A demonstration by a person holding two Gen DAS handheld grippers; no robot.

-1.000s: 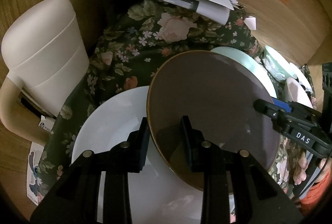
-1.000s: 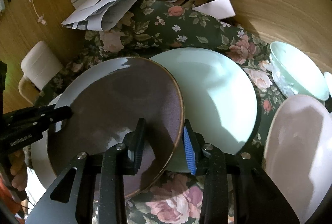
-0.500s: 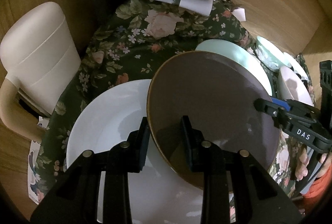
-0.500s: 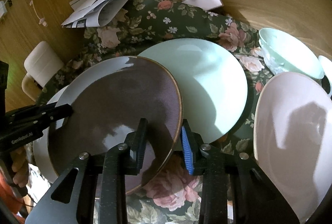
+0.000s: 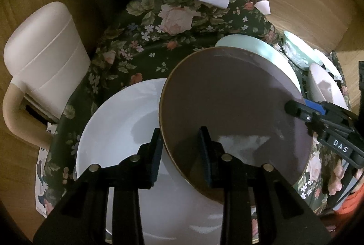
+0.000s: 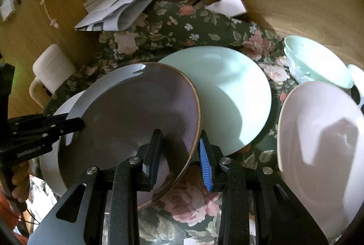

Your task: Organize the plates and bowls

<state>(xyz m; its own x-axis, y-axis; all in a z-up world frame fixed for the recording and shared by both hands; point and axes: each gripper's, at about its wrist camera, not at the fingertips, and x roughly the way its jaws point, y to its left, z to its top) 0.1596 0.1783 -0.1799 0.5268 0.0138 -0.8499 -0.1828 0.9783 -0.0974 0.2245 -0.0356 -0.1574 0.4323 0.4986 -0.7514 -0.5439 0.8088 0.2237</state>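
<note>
Here I have the round brown plate with a gold rim [image 5: 232, 108] clamped at opposite edges: my left gripper [image 5: 180, 154] and right gripper [image 6: 179, 154] are both closed on its rim, holding it tilted above the floral cloth [image 5: 141, 40]. Only the left view shows the big white plate [image 5: 120, 126] underneath; only the right view shows the pale green plate [image 6: 232, 95] fully, plus the pink bowl [image 6: 323, 149].
</note>
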